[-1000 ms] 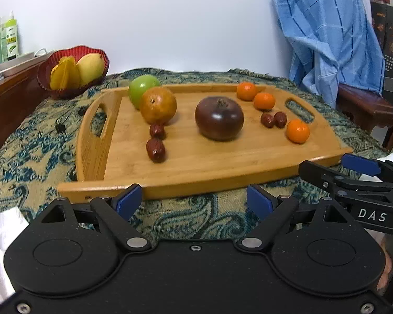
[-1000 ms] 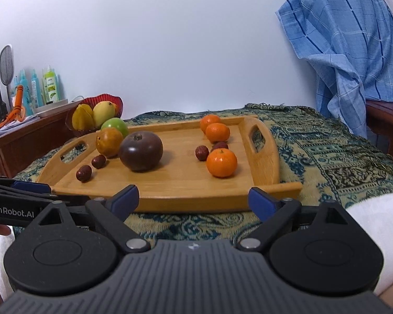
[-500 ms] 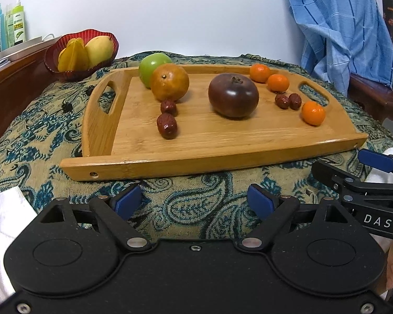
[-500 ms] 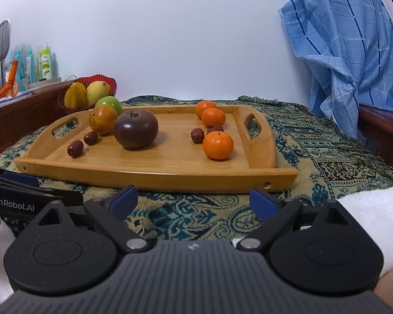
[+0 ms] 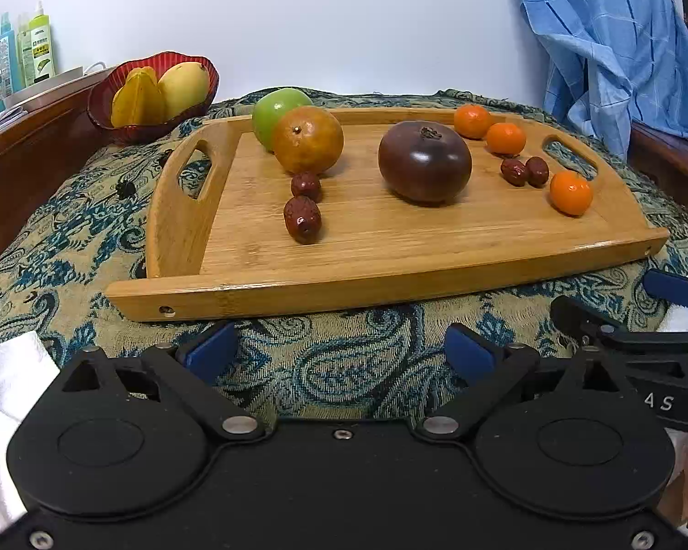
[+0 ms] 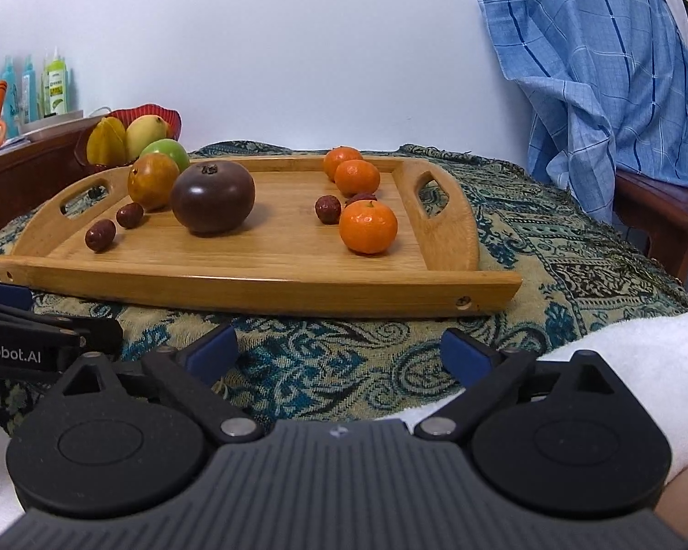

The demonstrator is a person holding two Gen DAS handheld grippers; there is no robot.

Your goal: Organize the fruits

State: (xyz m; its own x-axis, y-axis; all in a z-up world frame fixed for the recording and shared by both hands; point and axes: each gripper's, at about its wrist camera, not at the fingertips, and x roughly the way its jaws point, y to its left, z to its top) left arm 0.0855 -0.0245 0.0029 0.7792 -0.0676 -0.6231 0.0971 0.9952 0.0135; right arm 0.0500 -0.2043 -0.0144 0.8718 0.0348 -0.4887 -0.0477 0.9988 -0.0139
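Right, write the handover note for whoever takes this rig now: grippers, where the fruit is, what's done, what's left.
Left gripper: jaws opening, nothing between them, hovering short of the tray's near edge.
Right gripper: open, empty, also short of the tray.
Wooden tray on the patterned cloth holds everything loose: green apple and large orange at its left end, dark purple fruit in the middle, three small mandarins at its right end, four red dates in two pairs.
Red bowl, off the tray's left end, holds a mango and a starfruit.
Done: no sorting evident on the tray.
Left: the whole sorting.
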